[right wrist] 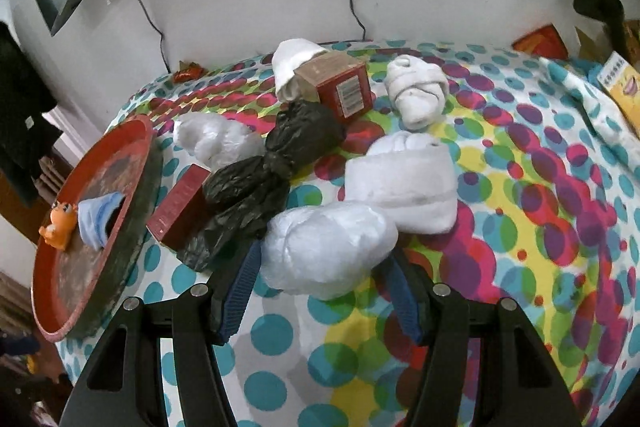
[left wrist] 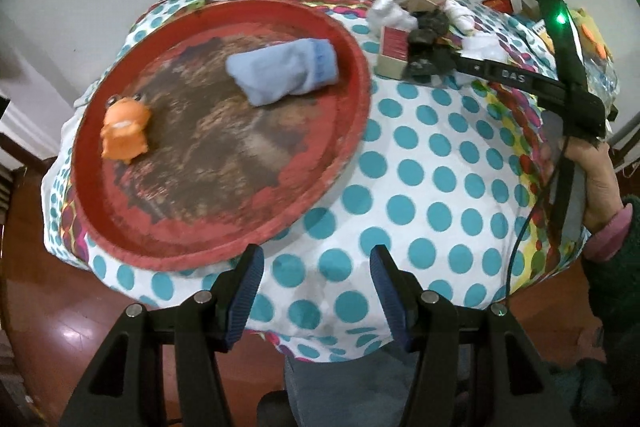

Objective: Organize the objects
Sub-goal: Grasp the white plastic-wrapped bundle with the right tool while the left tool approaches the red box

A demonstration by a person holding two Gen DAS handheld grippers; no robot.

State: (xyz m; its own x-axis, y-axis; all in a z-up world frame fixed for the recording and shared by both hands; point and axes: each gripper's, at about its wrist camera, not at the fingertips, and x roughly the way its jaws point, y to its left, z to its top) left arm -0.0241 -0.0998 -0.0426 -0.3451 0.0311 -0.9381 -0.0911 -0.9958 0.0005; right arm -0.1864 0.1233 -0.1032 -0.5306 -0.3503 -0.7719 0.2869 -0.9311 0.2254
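Note:
My right gripper (right wrist: 326, 277) is shut on a crumpled white plastic bag (right wrist: 328, 251), with a blue pad against each side of it. Just behind it lie a knotted black plastic bag (right wrist: 272, 163) and a rolled white sock (right wrist: 404, 183). A worn red round tray (left wrist: 360, 99) sits at the table's left and carries an orange toy animal (left wrist: 124, 127) and a rolled blue sock (left wrist: 284, 71). My left gripper (left wrist: 316, 287) hangs open over the table's front edge, beside the tray's near rim, with nothing between its fingers.
Further back stand a red box (right wrist: 340, 87), a flat red box (right wrist: 180, 207), another white bag (right wrist: 216, 139) and two more white sock rolls (right wrist: 418, 91). The wall with sockets and cables bounds the far side. A hand (left wrist: 596, 183) holds the right tool.

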